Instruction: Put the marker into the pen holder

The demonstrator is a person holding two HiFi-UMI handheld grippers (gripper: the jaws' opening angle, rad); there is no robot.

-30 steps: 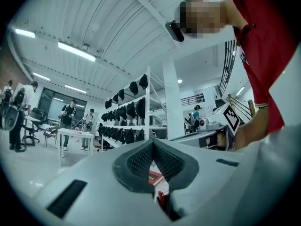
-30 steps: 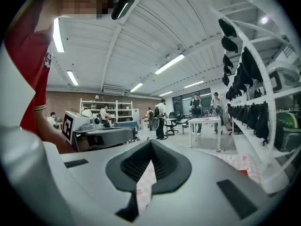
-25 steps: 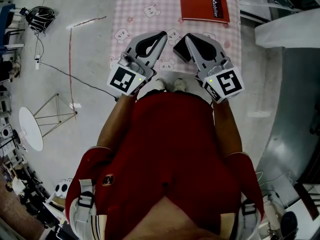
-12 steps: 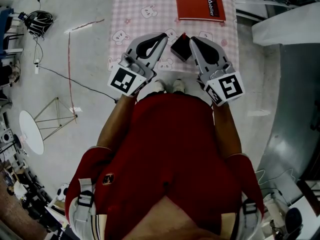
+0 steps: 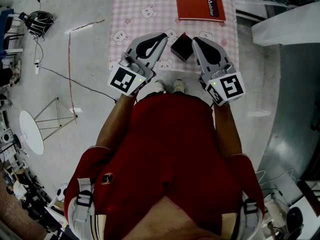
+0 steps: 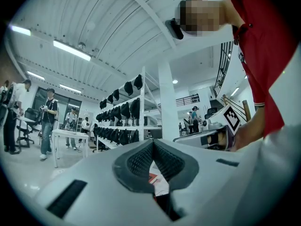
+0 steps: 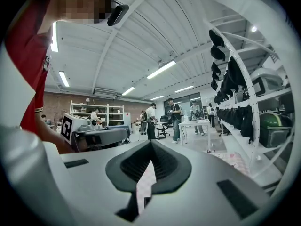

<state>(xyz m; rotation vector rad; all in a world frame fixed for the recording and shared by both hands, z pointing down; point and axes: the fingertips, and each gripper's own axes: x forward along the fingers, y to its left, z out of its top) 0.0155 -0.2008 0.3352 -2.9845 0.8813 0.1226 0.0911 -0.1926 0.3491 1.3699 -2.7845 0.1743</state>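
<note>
A black square pen holder (image 5: 181, 47) stands near the front edge of the pink checked tablecloth (image 5: 135, 19). It lies between my two grippers. My left gripper (image 5: 164, 34) is just left of it, jaws shut and empty. My right gripper (image 5: 194, 40) is just right of it, also shut with nothing in it. In the left gripper view the pads (image 6: 141, 160) meet at the tip, and the same shows in the right gripper view (image 7: 162, 161). Both grippers point level across the room. No marker shows in any view.
A red book (image 5: 200, 6) lies at the table's far right. Cables (image 5: 37, 19) and a white round stand (image 5: 31, 129) are on the floor at left. A grey surface (image 5: 295, 109) is at right. Shelves with dark helmets (image 6: 124, 109) and people stand further off.
My right gripper has shifted slightly to the right, uncovering more of the black holder. The left gripper has stayed put. Both stay shut.
</note>
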